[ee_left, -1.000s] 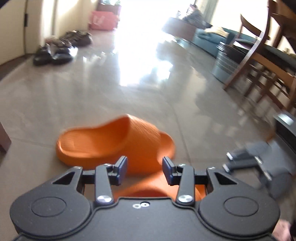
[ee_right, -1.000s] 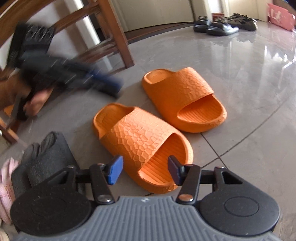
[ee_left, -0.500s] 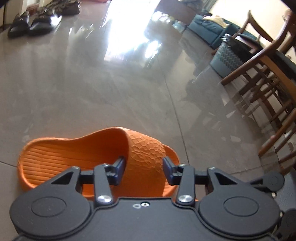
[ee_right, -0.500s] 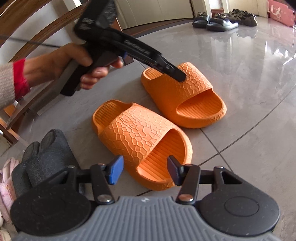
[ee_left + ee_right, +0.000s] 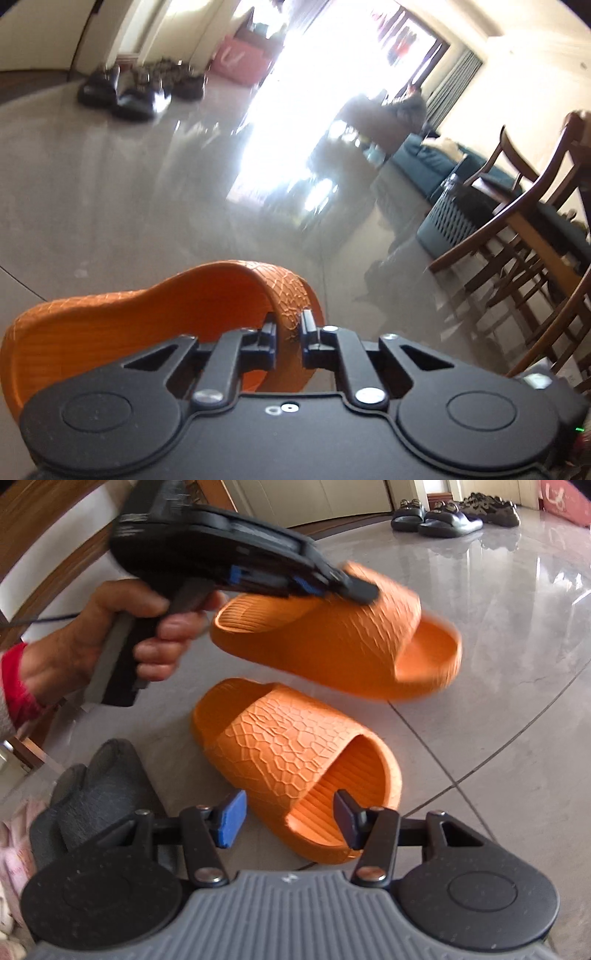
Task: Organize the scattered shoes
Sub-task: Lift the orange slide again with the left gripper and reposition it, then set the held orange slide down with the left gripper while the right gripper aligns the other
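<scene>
Slippers, both orange: one [image 5: 332,642] hangs clear of the floor [image 5: 517,635], pinched at its strap by the left hand-held gripper [image 5: 289,334], which the left hand [image 5: 110,642] holds level by a pistol grip, reaching in from the left in the right wrist view. Its long axis runs roughly level, open toe pointing right and a little toward the right camera. The other slipper [image 5: 295,760] lies flat on the floor, toe toward the right hand-held gripper [image 5: 288,821], whose fingers are spread wide just above that toe, touching nothing.
</scene>
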Available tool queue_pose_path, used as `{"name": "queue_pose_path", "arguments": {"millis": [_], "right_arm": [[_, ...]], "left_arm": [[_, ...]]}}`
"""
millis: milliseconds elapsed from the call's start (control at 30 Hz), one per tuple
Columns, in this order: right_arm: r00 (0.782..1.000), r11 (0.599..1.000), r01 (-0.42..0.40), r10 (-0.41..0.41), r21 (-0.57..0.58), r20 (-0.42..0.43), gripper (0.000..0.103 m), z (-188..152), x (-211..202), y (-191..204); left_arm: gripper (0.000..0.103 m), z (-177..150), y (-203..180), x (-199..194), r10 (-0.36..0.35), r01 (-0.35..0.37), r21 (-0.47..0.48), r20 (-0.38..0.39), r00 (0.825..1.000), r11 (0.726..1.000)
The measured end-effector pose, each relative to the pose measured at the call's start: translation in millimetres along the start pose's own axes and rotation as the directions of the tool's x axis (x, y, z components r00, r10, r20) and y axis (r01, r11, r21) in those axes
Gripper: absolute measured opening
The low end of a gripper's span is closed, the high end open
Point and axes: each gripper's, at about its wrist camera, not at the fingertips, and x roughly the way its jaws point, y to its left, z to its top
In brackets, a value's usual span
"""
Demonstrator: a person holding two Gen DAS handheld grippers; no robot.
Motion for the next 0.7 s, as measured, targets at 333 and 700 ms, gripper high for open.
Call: {"name": "queue_pose_path", "arguments": {"millis": [333, 700], "right_arm": [[0.982, 0.96, -0.184, 0.169, 0.213, 0.09, 0.033, -4, 29, -26], [0.968, 0.942, 0.032, -0.112, 0.333, 0.223, 0.033, 23, 7, -53]], "left_arm": [[0.009, -9, -9, -113, 0.036, -0.038, 0.032, 0.057, 0.998, 0.999], [0.014, -51, -12, -112, -0.065, 0.085, 0.092, -0.202, 0.977, 0.992]]}}
